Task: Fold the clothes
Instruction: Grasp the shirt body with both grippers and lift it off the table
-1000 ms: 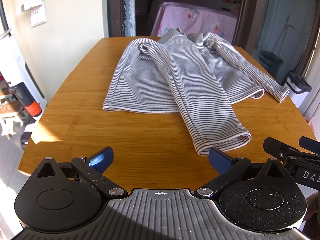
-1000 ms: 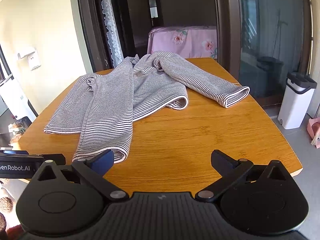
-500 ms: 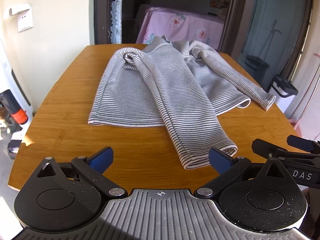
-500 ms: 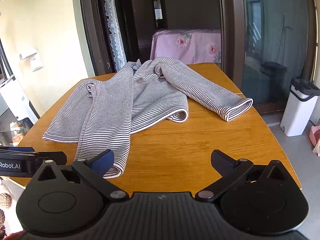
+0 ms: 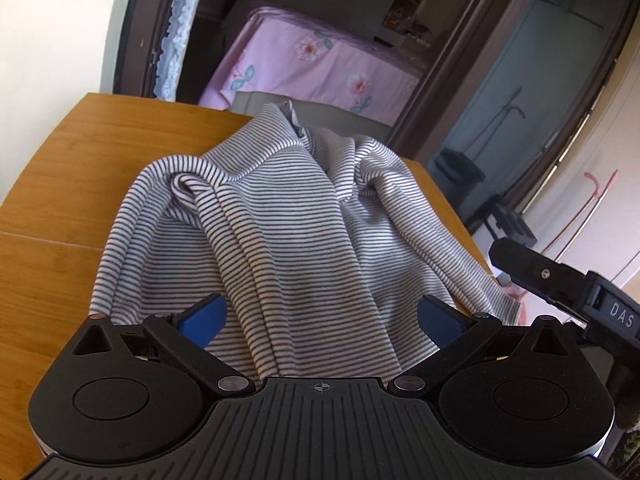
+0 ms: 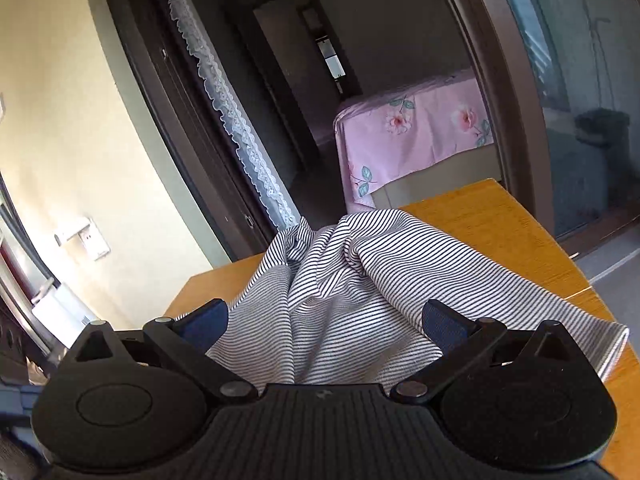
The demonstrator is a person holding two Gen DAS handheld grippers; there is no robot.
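Filling most of the background is a dim room behind a dark doorframe (image 6: 486, 92), with a pink floral cloth (image 5: 316, 68) draped over furniture just past the far edge of the wooden table (image 5: 60, 184); the table itself stretches under everything near, its bare boards showing to the left in the left wrist view and to the right in the right wrist view; across it lies the striped top (image 5: 288, 232), grey and white, rumpled, with one sleeve (image 5: 244, 248) doubled back over the body and running toward the camera, and the neck end bunched at the far side; a white lace curtain (image 6: 236, 120) hangs along the doorframe; a wall socket (image 6: 90, 238) sits on the cream wall at left; the left gripper (image 5: 320, 318) hangs low over the near part of the cloth, its blue pads (image 5: 204, 316) standing wide apart with the sleeve lying between them and nothing pinched; the right gripper (image 6: 326, 324) is likewise spread, fabric lying between its fingers, unclamped.
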